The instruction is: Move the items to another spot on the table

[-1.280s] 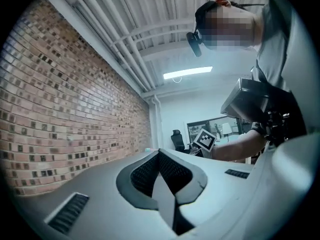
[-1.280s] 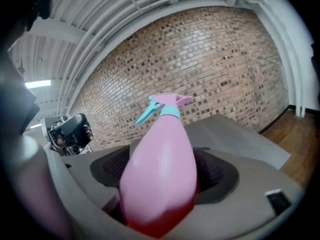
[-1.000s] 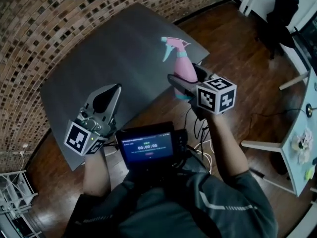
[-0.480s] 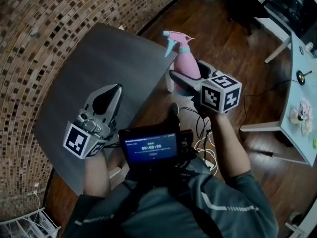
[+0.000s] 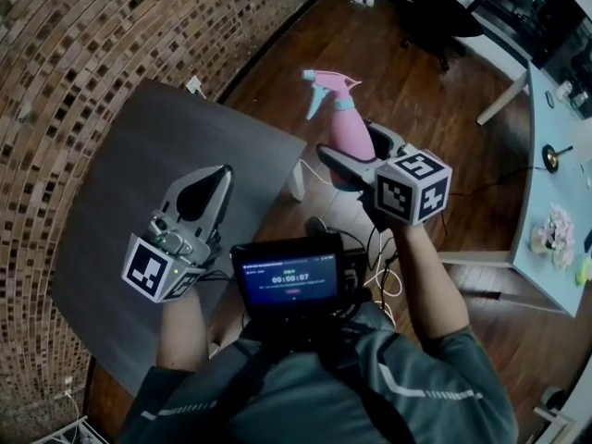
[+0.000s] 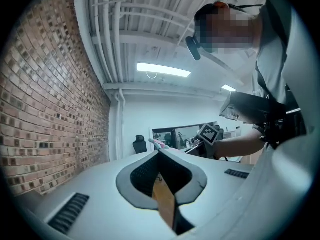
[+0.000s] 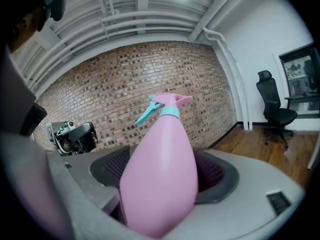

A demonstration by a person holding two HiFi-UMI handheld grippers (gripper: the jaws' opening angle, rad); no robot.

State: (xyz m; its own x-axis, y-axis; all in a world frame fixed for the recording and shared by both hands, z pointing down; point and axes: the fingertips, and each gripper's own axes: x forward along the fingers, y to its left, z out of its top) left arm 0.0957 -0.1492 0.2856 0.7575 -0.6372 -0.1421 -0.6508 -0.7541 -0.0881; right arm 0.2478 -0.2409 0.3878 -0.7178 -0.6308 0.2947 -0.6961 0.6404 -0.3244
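Note:
A pink spray bottle (image 5: 340, 126) with a teal collar and trigger stands upright between the jaws of my right gripper (image 5: 348, 152), held in the air over the wood floor, just past the right edge of the dark grey table (image 5: 129, 183). In the right gripper view the bottle (image 7: 160, 179) fills the gap and both dark pads press its sides. My left gripper (image 5: 216, 174) hovers over the table near its front right part, jaws shut to a point with nothing in them; the left gripper view shows those closed jaws (image 6: 159, 156) pointing up at the room.
A brick wall (image 5: 65, 35) runs behind the table. A small screen (image 5: 291, 280) hangs at the person's chest. Cables (image 5: 381, 248) lie on the floor below the right arm. A white desk (image 5: 555, 192) stands far right, a black office chair (image 5: 444, 12) at top.
The view has swung right, so the table slid left in the picture. The held bottle went from over the table's right edge to over the floor. Both grippers kept their jaw states.

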